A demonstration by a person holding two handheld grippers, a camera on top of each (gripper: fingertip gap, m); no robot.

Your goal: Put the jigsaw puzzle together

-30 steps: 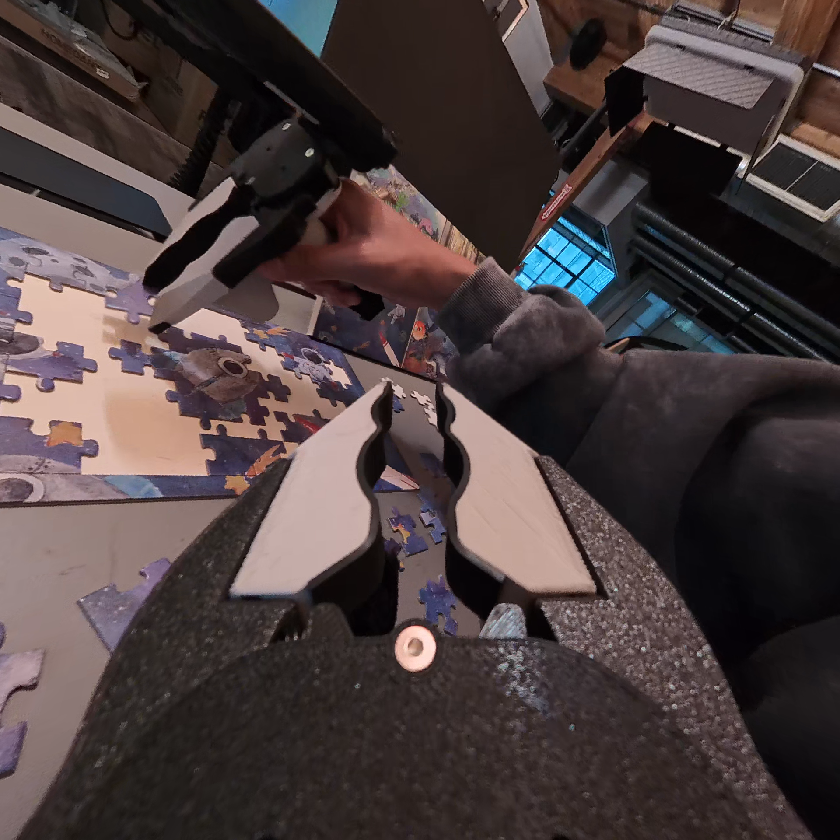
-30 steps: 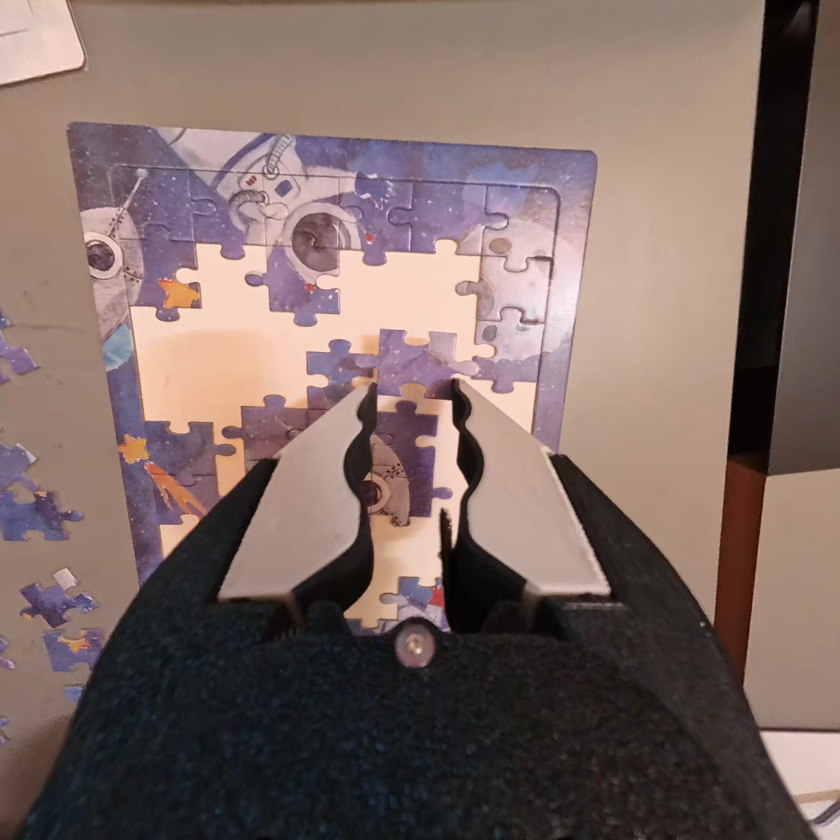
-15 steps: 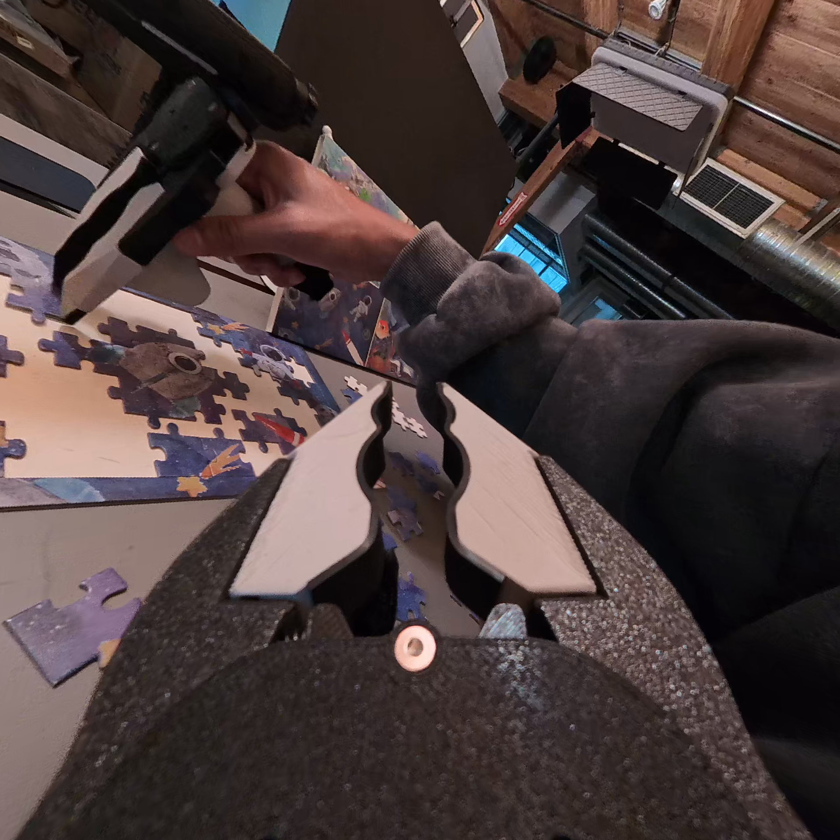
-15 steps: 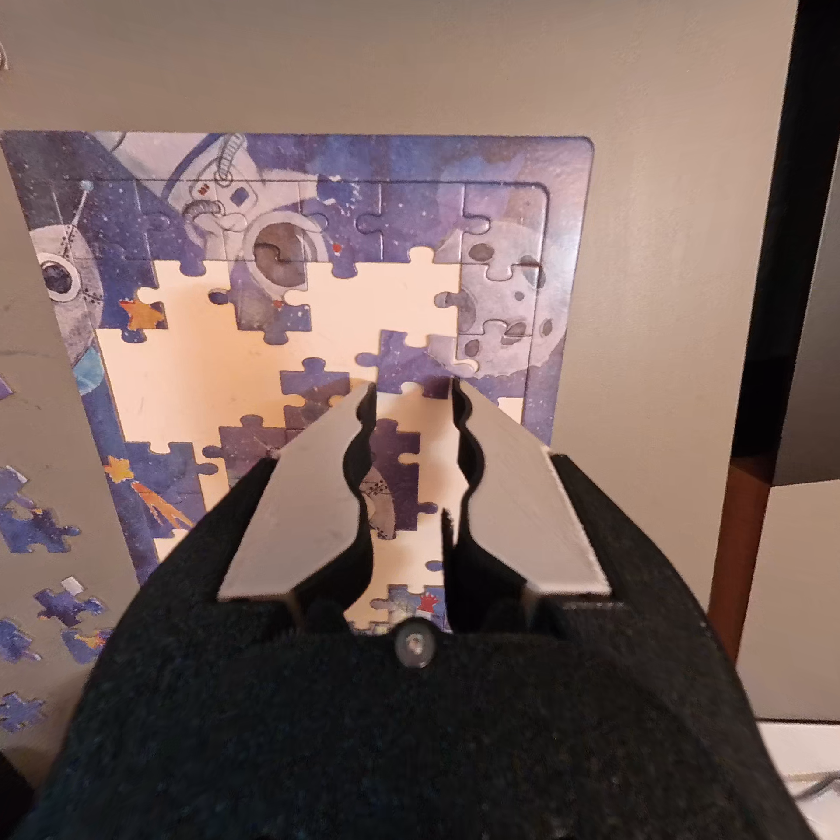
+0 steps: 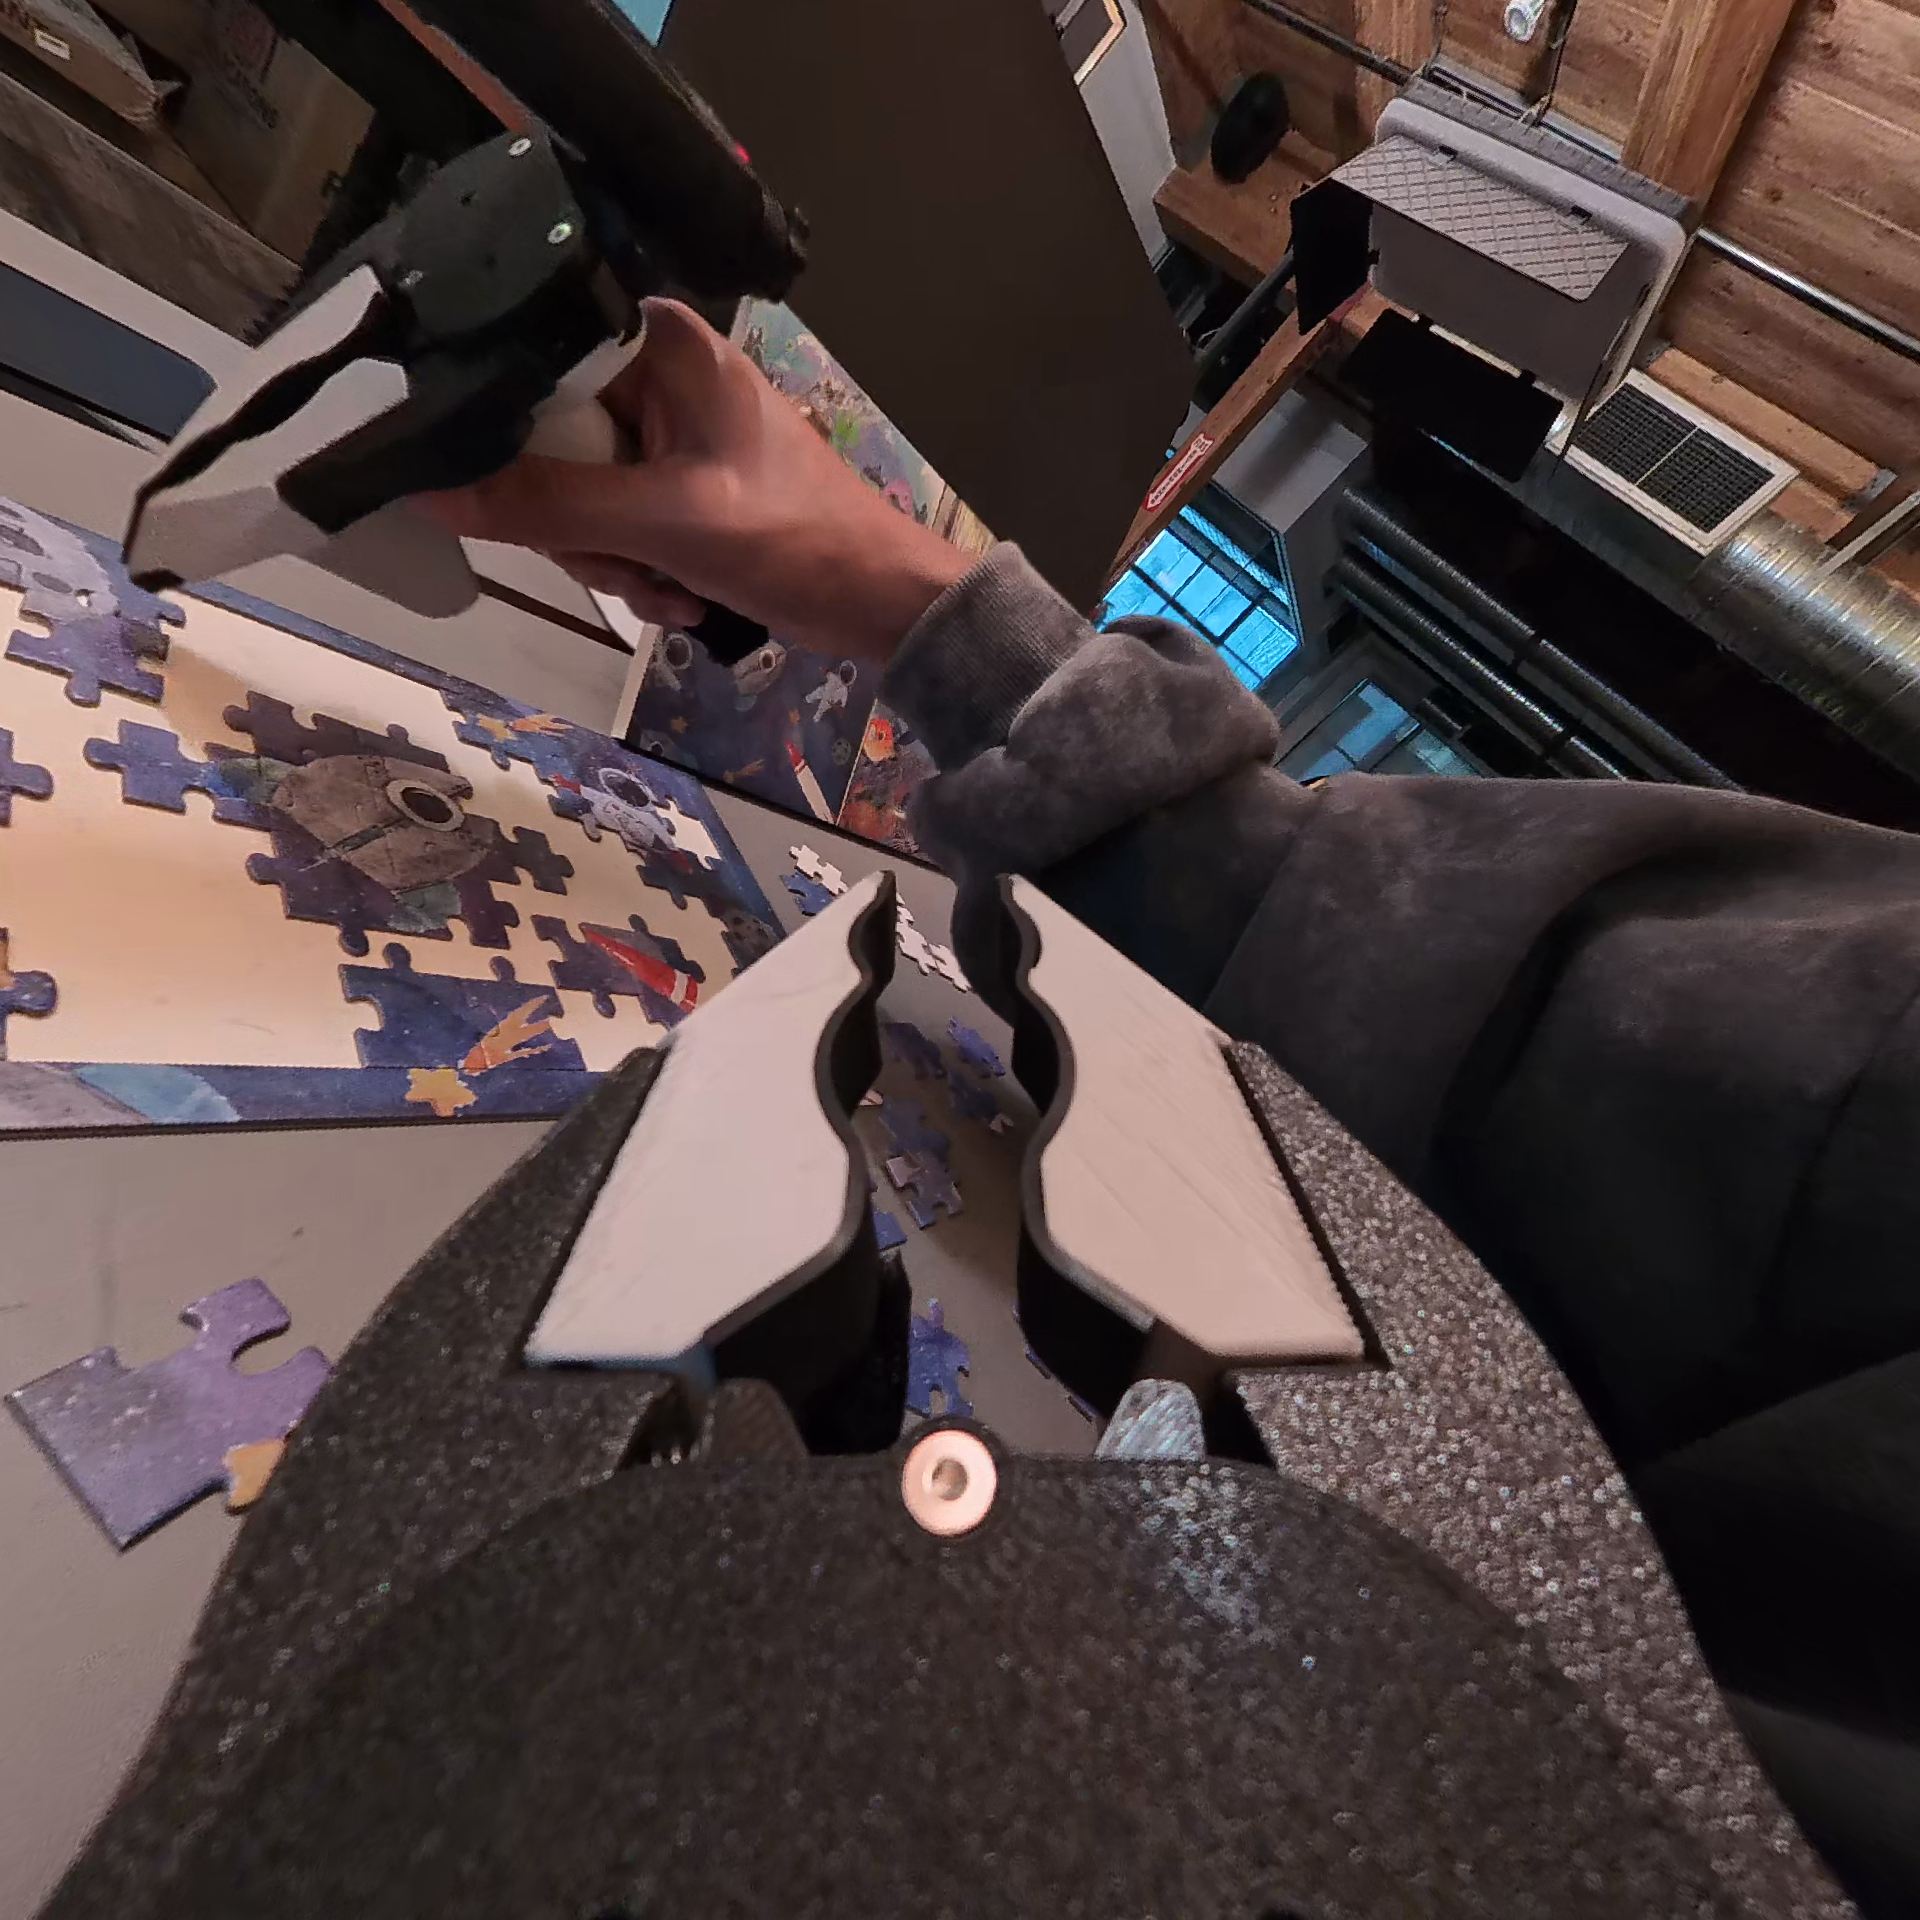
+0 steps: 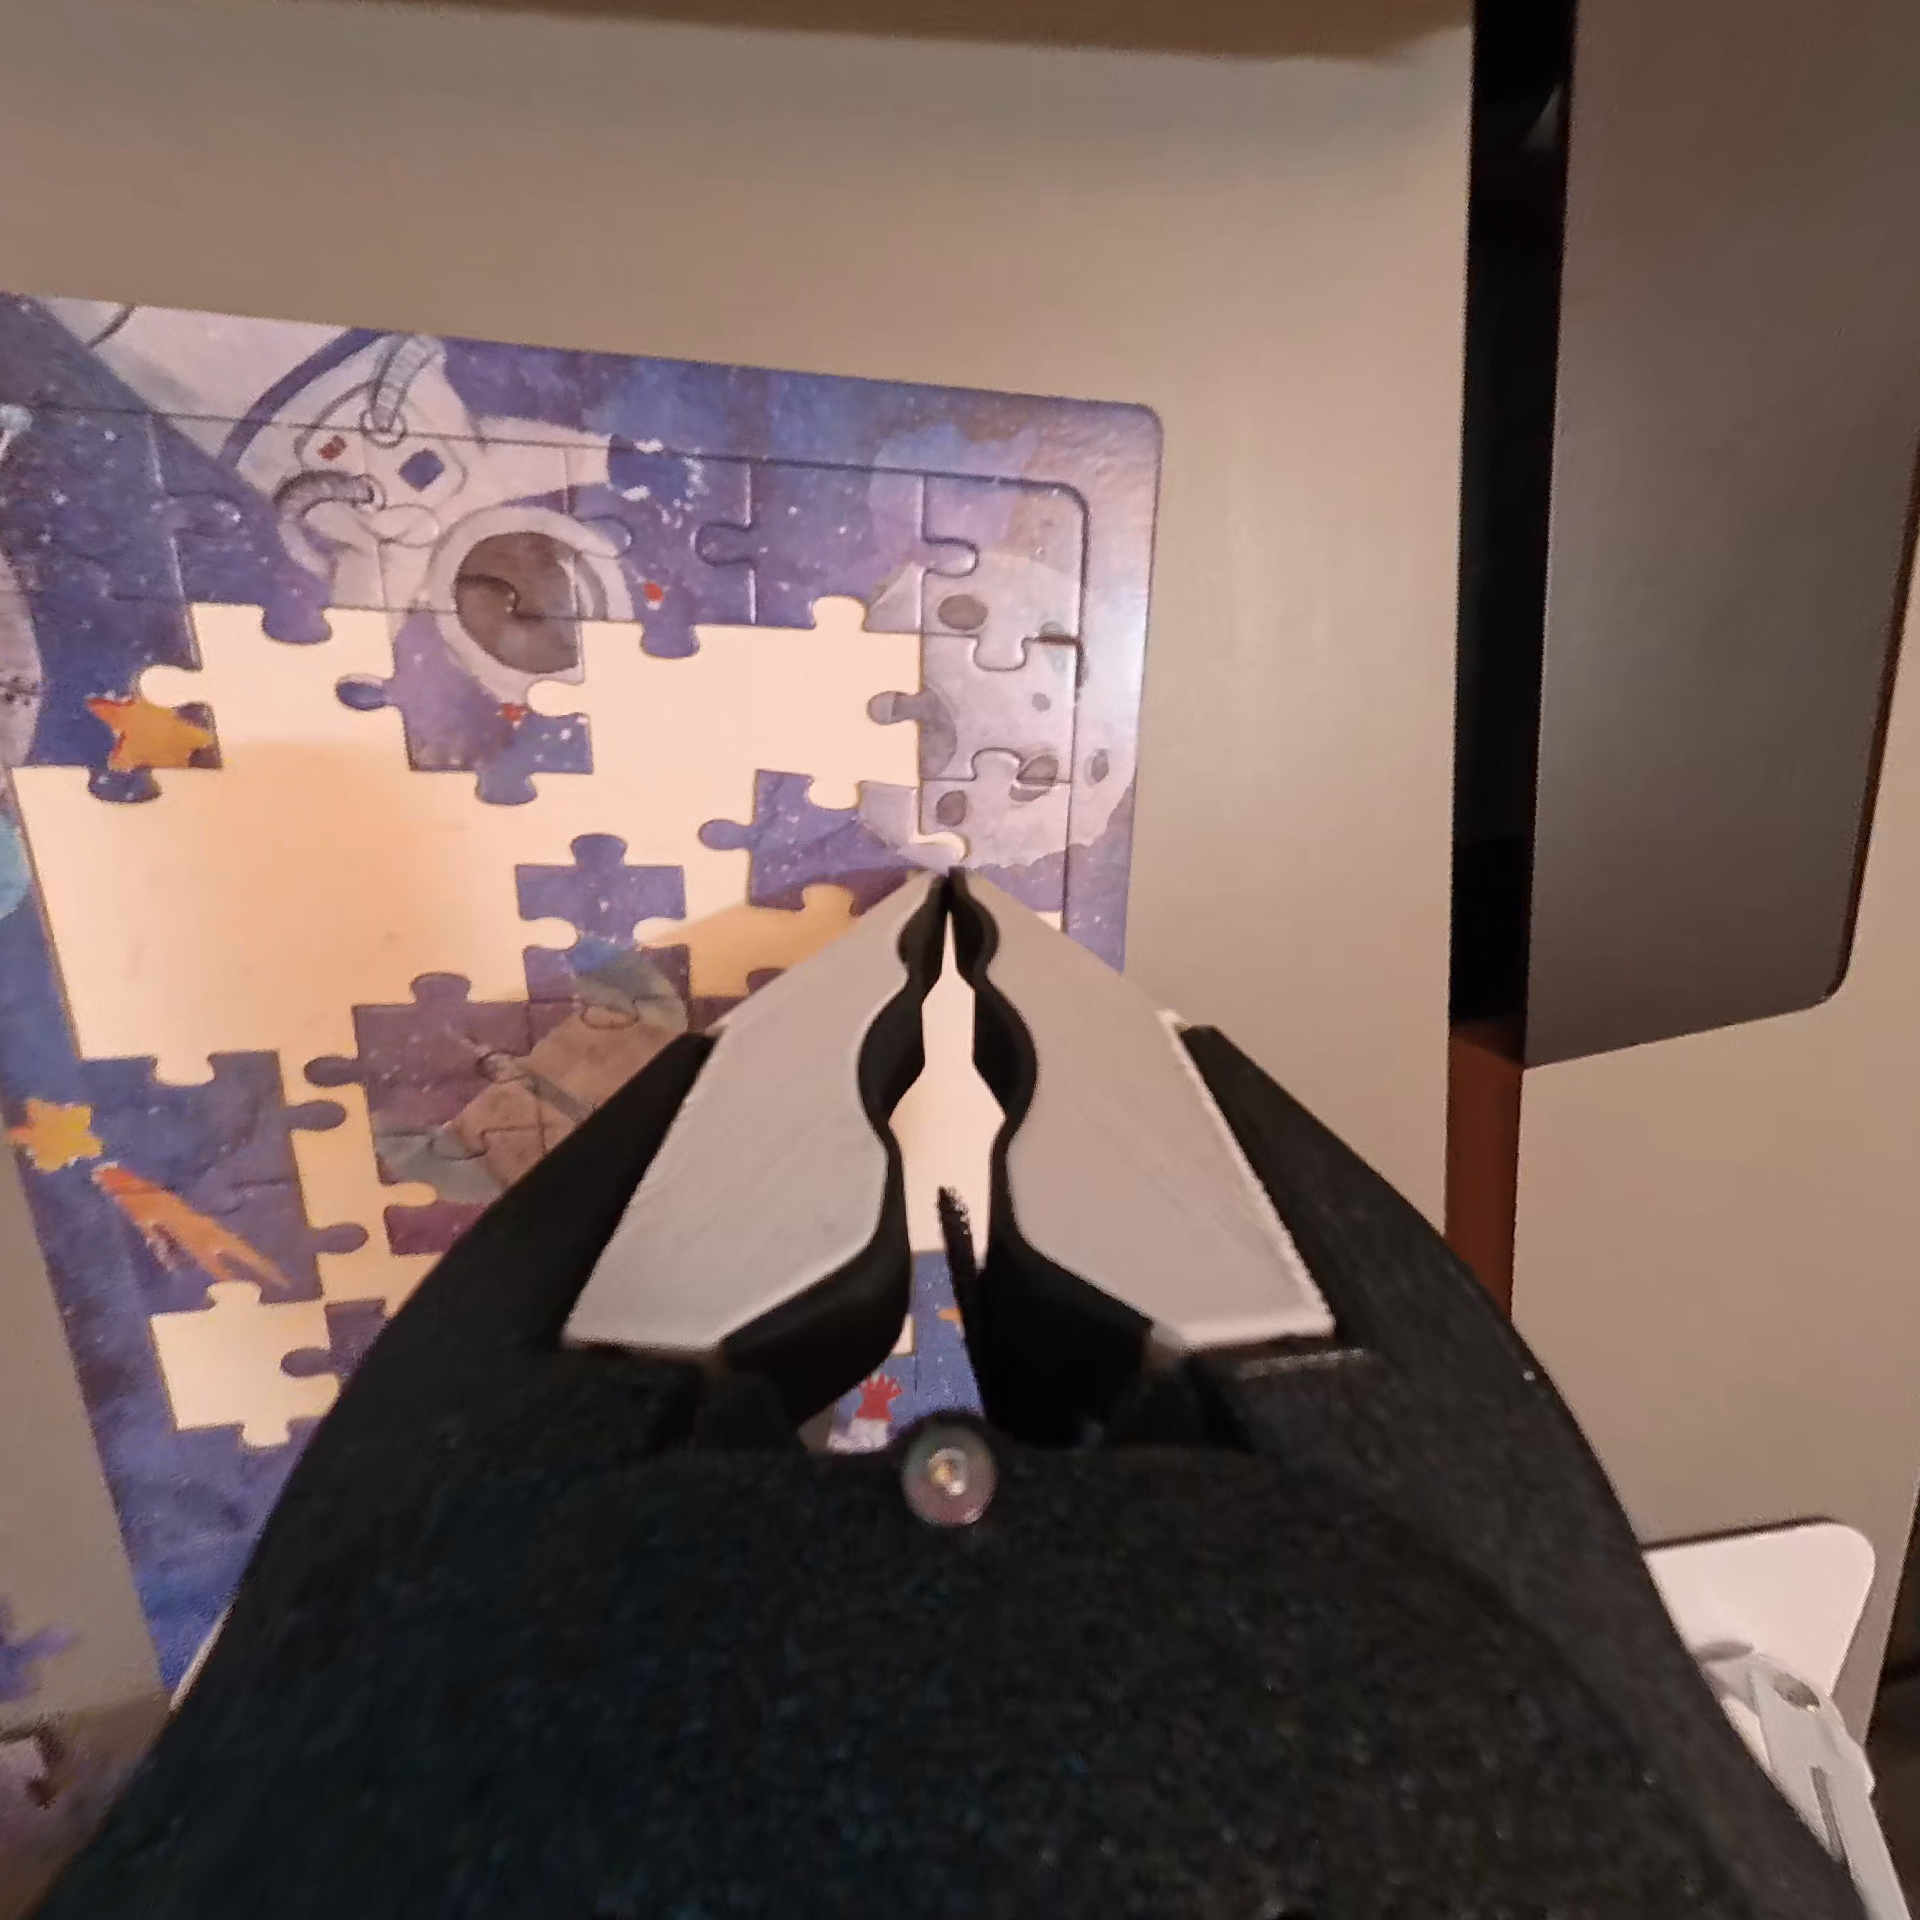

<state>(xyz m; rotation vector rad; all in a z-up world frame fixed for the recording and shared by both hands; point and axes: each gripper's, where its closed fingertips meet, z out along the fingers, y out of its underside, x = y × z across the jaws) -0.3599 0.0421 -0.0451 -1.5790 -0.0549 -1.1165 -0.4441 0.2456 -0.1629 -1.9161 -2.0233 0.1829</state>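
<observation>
The space-themed puzzle board (image 6: 1138, 665) lies on the grey table, partly filled, with bare cream gaps in the middle; it also shows in the left wrist view (image 5: 260, 1091). My right gripper (image 6: 945, 878) is shut and empty, its tips resting at the edge of a purple-grey piece (image 6: 821, 831) near the board's right side. From the left wrist view the right gripper (image 5: 145, 566) points down onto the board. My left gripper (image 5: 945, 894) is open and empty, held above several loose pieces (image 5: 925, 1164). A larger purple loose piece (image 5: 166, 1403) lies to its left.
A hand and grey sleeve (image 5: 1091, 748) hold the right gripper. A puzzle box (image 5: 769, 727) stands behind the board. A dark panel (image 6: 1683, 520) rises to the right of the board. A white stand (image 6: 1766, 1621) sits at the lower right.
My right gripper has closed its jaws and moved toward the right side of the board, down onto a piece's edge. My left gripper stays open and has hardly moved.
</observation>
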